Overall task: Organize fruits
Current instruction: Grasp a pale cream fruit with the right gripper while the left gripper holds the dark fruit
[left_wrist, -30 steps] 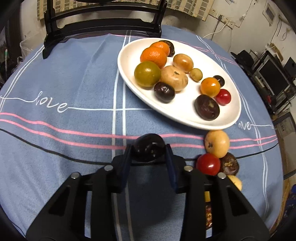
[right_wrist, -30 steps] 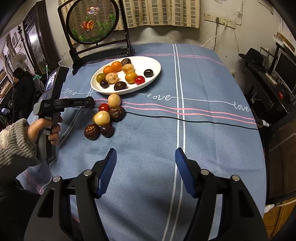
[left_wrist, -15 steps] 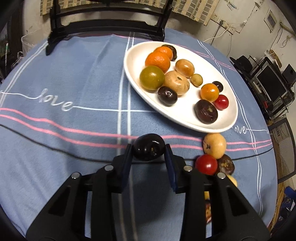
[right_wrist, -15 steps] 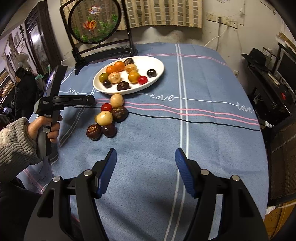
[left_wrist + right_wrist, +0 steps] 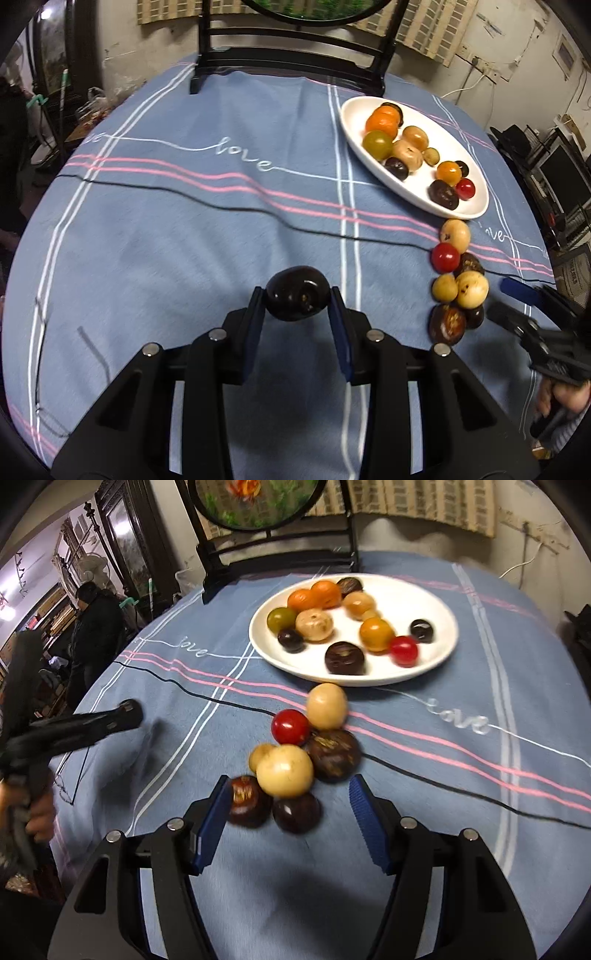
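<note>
Fruit sorting on a blue tablecloth (image 5: 184,221).
Left gripper (image 5: 298,301) clamped a dark plum (image 5: 297,297); right gripper (image 5: 288,805), jaws closing, straddled loose fruits (image 5: 284,771) without pinching any, short of the white plate (image 5: 439,602) of sorted fruit.

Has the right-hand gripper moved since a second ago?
Yes. The right gripper has come forward toward the white plate, reaching the loose fruit pile; its jaws are closing.
</note>
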`<state>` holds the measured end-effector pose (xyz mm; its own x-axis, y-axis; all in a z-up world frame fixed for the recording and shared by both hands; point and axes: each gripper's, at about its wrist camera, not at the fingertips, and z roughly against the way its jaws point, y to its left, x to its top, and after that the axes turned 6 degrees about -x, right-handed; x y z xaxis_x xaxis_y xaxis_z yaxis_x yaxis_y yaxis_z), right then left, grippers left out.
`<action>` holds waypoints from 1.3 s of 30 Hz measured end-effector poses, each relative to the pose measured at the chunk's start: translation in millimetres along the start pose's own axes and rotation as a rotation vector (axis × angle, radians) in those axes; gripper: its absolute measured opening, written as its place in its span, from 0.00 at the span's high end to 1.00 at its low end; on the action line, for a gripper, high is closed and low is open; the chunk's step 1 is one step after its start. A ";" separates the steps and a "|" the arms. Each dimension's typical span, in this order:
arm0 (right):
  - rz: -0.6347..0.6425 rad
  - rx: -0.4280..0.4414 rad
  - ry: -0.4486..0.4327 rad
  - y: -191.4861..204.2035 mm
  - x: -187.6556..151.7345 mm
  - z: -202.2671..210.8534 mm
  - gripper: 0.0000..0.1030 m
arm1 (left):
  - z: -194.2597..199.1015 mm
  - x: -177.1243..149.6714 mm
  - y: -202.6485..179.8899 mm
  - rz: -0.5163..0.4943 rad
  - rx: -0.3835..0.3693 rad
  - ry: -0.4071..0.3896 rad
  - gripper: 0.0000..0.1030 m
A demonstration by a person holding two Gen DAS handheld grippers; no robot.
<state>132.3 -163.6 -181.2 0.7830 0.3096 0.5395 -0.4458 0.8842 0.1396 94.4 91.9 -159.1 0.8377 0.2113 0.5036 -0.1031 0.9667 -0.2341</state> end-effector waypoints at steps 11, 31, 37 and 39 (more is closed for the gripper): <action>0.024 0.039 0.011 3.8 -1.3 -9.7 0.76 | 7.9 -13.6 -7.0 -0.007 0.004 0.016 0.66; -0.014 0.039 0.074 14.1 15.7 -38.0 0.61 | 7.5 -6.8 -27.4 -0.075 -0.021 0.019 0.66; 0.006 0.042 0.041 13.5 10.6 -30.3 0.63 | 3.9 -3.2 -28.8 -0.070 -0.024 0.022 0.66; -0.007 0.045 0.021 7.7 13.1 -20.7 0.63 | 1.9 2.2 -35.3 -0.083 -0.034 0.020 0.66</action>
<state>148.1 -145.5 -190.3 0.7952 0.3111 0.5205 -0.4588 0.8699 0.1810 98.8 58.5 -148.2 0.8530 0.1271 0.5062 -0.0147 0.9754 -0.2202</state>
